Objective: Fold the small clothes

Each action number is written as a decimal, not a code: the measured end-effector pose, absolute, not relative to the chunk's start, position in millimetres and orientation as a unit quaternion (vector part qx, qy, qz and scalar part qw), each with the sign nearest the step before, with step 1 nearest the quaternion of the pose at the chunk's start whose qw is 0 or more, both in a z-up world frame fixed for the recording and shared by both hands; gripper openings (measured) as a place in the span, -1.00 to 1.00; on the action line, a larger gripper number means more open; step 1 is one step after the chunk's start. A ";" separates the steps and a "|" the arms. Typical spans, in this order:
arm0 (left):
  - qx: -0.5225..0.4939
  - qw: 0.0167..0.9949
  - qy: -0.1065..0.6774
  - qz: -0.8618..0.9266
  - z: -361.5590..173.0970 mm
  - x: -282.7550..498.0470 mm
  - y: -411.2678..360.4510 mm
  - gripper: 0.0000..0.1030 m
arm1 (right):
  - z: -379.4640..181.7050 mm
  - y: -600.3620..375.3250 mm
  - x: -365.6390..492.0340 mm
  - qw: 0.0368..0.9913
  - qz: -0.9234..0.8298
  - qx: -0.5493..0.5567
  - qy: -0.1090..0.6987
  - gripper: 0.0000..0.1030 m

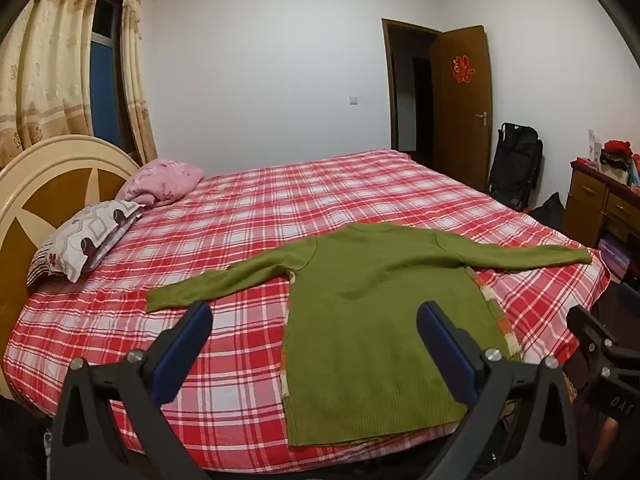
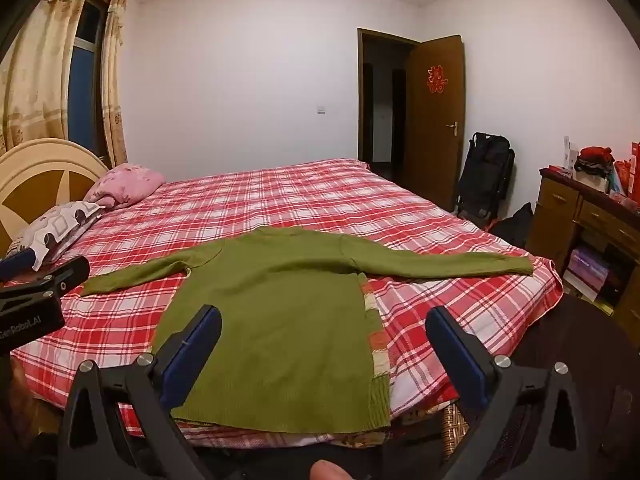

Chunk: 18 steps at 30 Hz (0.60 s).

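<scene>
From the left wrist view, the green sweater [image 1: 384,304] lies flat and fully spread on the red plaid bed [image 1: 248,216], its hem at the near edge, its neck toward the far side, and both sleeves stretched straight out to left and right; a strip of a patterned layer peeks out along its side edges, though what that is cannot be told. The left gripper [image 1: 316,340] hovers above the near edge with its jaws wide apart and nothing between them, its right finger over the sweater's lower body and its left finger over bare sheet. Two pillows [image 1: 120,208] sit at the far left by the headboard, well apart from the garment. From the right wrist view, the same sweater [image 2: 280,312] shows no crease or turned-over part, and the right gripper [image 2: 324,344] is likewise spread open and empty, poised over the hem area. Judging from this, no fold has been made: the garment is only laid out, and the sleeves and body all remain to be folded.
</scene>
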<state>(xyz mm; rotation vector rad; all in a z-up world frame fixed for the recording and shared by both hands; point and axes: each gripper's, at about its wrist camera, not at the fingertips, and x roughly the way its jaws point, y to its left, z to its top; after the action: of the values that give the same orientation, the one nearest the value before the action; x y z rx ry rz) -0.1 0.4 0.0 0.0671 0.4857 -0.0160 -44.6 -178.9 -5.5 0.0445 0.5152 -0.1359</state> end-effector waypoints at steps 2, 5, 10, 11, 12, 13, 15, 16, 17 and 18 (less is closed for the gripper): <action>0.038 0.969 0.244 -0.004 -0.1 0.2 -0.2 1.00 | -5.4 -179.3 -44.7 0.964 -0.065 0.031 0.257 0.98; 0.037 0.969 0.243 -0.004 -5.7 -2.6 -2.3 1.00 | -5.0 -179.3 -44.7 0.963 -0.066 0.034 0.260 0.98; 0.029 0.968 0.249 -0.002 -12.0 -1.0 6.7 1.00 | -4.7 -179.5 -44.8 0.963 -0.064 0.036 0.260 0.98; 0.029 0.968 0.249 -0.001 -12.7 -1.9 6.7 1.00 | -4.3 -179.4 -45.0 0.963 -0.064 0.036 0.260 0.98; 0.030 0.968 0.249 0.000 -13.0 -2.8 5.6 1.00 | -4.2 -179.3 -45.2 0.963 -0.064 0.036 0.259 0.98; 0.028 0.966 0.256 -0.001 -9.9 4.3 8.7 1.00 | -6.8 -180.7 -44.5 0.963 -0.064 0.035 0.259 0.98; 0.029 0.966 0.257 -0.001 -10.0 5.2 9.0 1.00 | -7.3 -181.1 -44.3 0.963 -0.063 0.036 0.260 0.98; 0.029 0.966 0.257 -0.001 -9.4 5.4 9.2 1.00 | -9.5 -180.4 -44.4 0.963 -0.063 0.035 0.260 0.98; 0.028 0.966 0.258 -0.001 -9.6 5.6 10.0 1.00 | -10.4 -178.7 -43.6 0.963 -0.063 0.034 0.261 0.98; 0.028 0.965 0.259 0.000 -10.2 6.1 10.8 1.00 | -11.5 -179.0 -43.2 0.962 -0.063 0.035 0.262 0.98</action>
<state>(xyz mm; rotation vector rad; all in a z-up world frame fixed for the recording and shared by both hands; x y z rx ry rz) 6.1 10.8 -10.2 0.0561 0.5245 -0.0005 -43.2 -179.0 -11.5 0.0701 0.5302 -0.1270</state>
